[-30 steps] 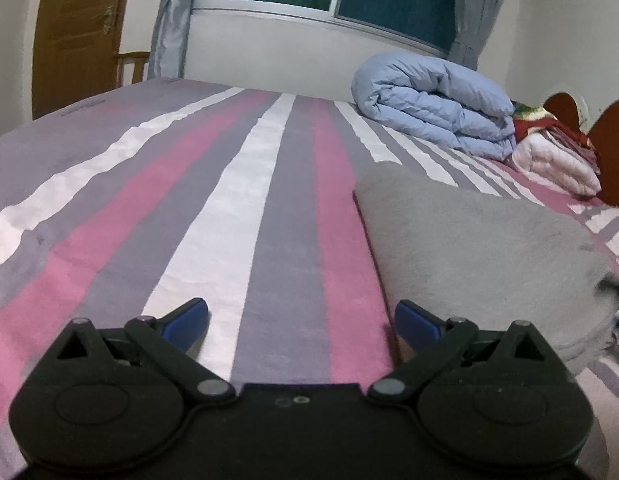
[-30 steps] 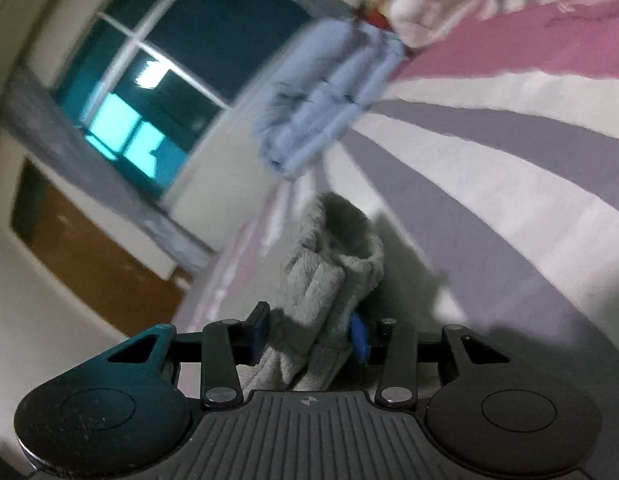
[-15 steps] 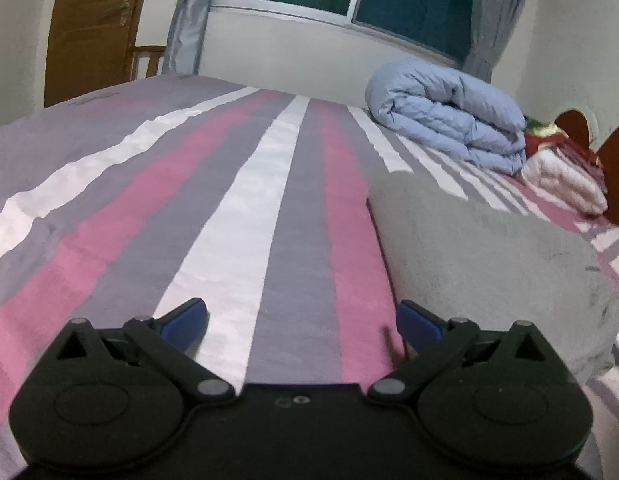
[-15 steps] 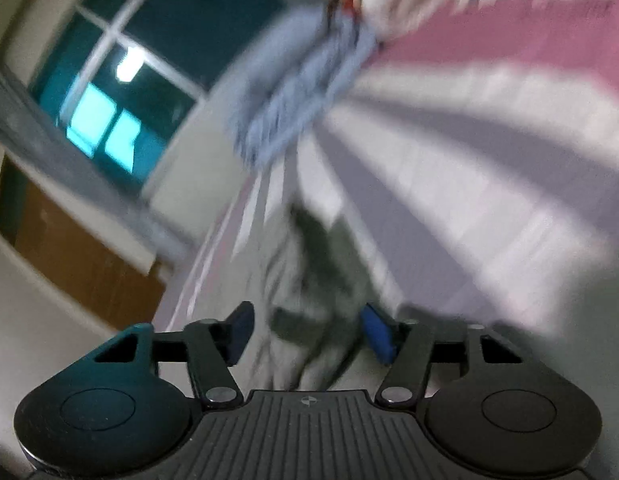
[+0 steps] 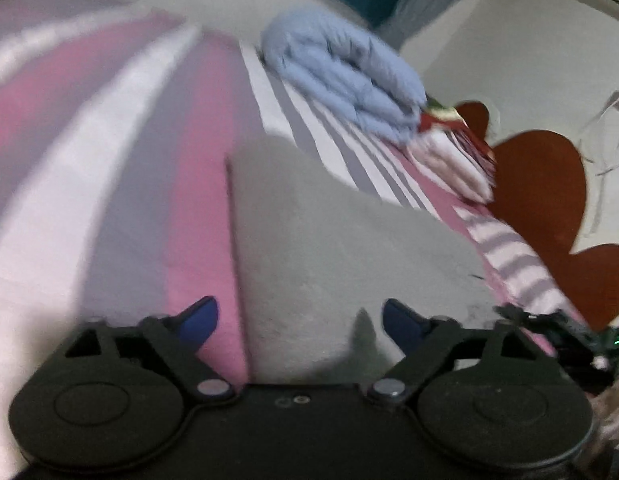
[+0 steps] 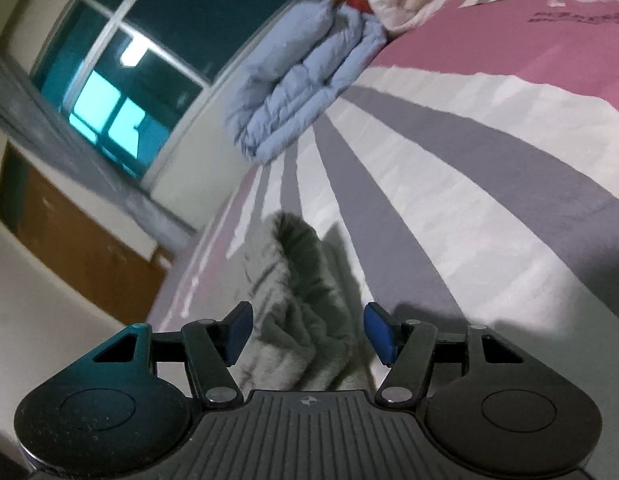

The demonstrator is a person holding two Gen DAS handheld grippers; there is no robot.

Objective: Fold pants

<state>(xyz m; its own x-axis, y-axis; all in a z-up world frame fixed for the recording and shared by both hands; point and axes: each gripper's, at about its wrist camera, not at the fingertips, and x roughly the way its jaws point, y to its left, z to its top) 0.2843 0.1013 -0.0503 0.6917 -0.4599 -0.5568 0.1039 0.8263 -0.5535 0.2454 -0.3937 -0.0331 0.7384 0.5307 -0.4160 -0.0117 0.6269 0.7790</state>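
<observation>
The striped bed (image 5: 121, 168) carries the folded grey pants (image 5: 329, 248) and a blue duvet (image 5: 349, 80) further back. The left gripper (image 5: 299, 318) gapes wide over the pants' near edge; the right gripper (image 6: 309, 334) stands open astride their bunched end.

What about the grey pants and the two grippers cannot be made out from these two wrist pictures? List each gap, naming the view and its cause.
- Left wrist view: motion blur hides seams and fold edges on the grey pants; the left gripper body covers their near end.
- Right wrist view: the right gripper stands open around the bunched cloth, but whether the fingers touch it is unclear.
- Either view: the pants' full outline.
</observation>
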